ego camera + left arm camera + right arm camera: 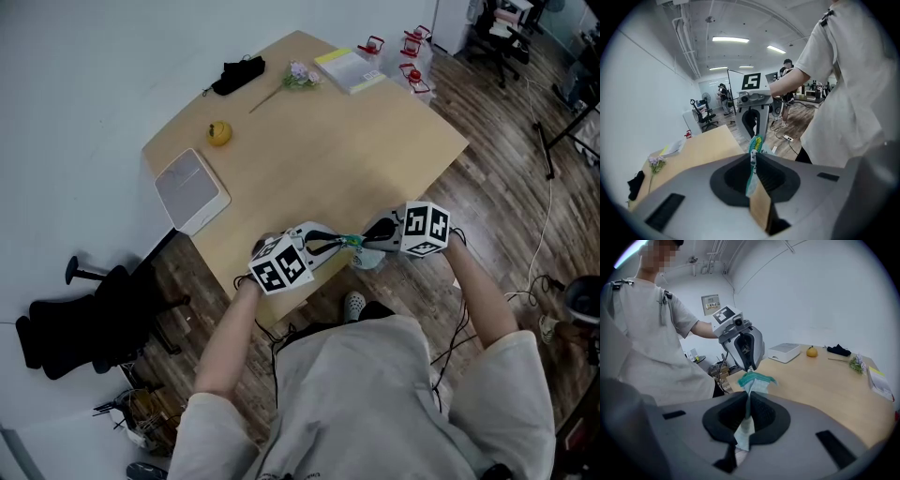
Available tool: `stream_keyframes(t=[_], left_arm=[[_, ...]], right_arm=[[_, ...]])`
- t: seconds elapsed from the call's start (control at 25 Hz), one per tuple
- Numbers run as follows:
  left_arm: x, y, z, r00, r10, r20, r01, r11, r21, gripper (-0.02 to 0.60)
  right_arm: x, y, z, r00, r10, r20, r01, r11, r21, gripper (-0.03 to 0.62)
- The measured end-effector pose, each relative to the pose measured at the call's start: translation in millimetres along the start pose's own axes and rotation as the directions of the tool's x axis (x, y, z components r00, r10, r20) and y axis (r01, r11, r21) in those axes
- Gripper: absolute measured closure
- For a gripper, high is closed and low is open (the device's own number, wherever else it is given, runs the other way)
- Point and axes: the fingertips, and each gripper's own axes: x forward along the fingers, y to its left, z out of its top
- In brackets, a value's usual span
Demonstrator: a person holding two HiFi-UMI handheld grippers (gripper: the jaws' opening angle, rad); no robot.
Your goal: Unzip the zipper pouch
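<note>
A small teal and white zipper pouch hangs in the air between my two grippers, just off the near edge of the wooden table. My left gripper is shut on the pouch's zipper end; in the left gripper view the teal edge and white pull sit pinched between its jaws. My right gripper is shut on the other end, and the pouch fabric runs through its jaws. Each gripper faces the other: the right gripper, the left gripper.
On the table lie a white box, a yellow fruit, a black item, a flower sprig, a book and red-lidded containers. A black office chair stands at the left.
</note>
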Motion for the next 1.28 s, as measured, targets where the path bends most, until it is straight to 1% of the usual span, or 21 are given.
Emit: stream_keyframes(t=[0.36, 0.52, 0.88, 1.08, 1.28], left_arm=[[3.0, 3.7, -0.8, 1.0, 0.01, -0.013, -0.009, 1.0, 0.024, 0.534], [1.5, 4.3, -0.3, 1.0, 0.014, -0.001, -0.014, 1.0, 0.017, 0.534], [-3.6, 4.1, -8.5, 1.0, 0.027, -0.011, -0.027, 1.0, -0.004, 0.534], [-7.8, 5.8, -10.7, 0.998, 0.061, -0.012, -0.061, 0.998, 0.009, 0.534], [-10.4, 7.2, -13.4, 0.998, 0.06, -0.019, -0.06, 0.998, 0.006, 0.534]], right_arm=[[-6.4, -2.6, -0.9, 1.0, 0.009, -0.005, -0.009, 1.0, -0.015, 0.572], [-10.3, -0.4, -0.2, 1.0, 0.015, 0.009, -0.015, 1.0, -0.011, 0.572], [-17.0, 4.6, 0.3, 0.999, 0.022, 0.03, -0.021, 1.0, -0.015, 0.572], [-20.3, 6.4, 1.7, 0.999, 0.024, 0.046, -0.022, 0.999, -0.026, 0.572], [-24.9, 8.2, 3.4, 0.998, 0.023, 0.059, -0.02, 0.999, -0.043, 0.571]])
